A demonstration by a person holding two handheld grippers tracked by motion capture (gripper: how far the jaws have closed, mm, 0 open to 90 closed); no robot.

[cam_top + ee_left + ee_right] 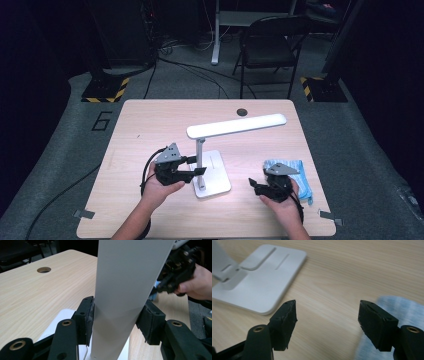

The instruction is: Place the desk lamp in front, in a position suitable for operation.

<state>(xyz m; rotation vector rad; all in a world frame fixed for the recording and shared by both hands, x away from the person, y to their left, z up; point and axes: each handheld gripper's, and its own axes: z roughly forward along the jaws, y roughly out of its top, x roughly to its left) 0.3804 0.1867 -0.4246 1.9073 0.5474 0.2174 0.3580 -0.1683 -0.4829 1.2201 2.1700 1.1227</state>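
lamp stem (125, 290) clamped between left gripper (117, 320) jaws

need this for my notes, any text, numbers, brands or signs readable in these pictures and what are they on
"6": a large dark numeral on the grey floor mat, left of the table.
The white desk lamp, the blue cloth and both grippers carry no readable text.

Matt white lamp (210, 172), wood-grain table (150, 125), blue cloth (300, 172).
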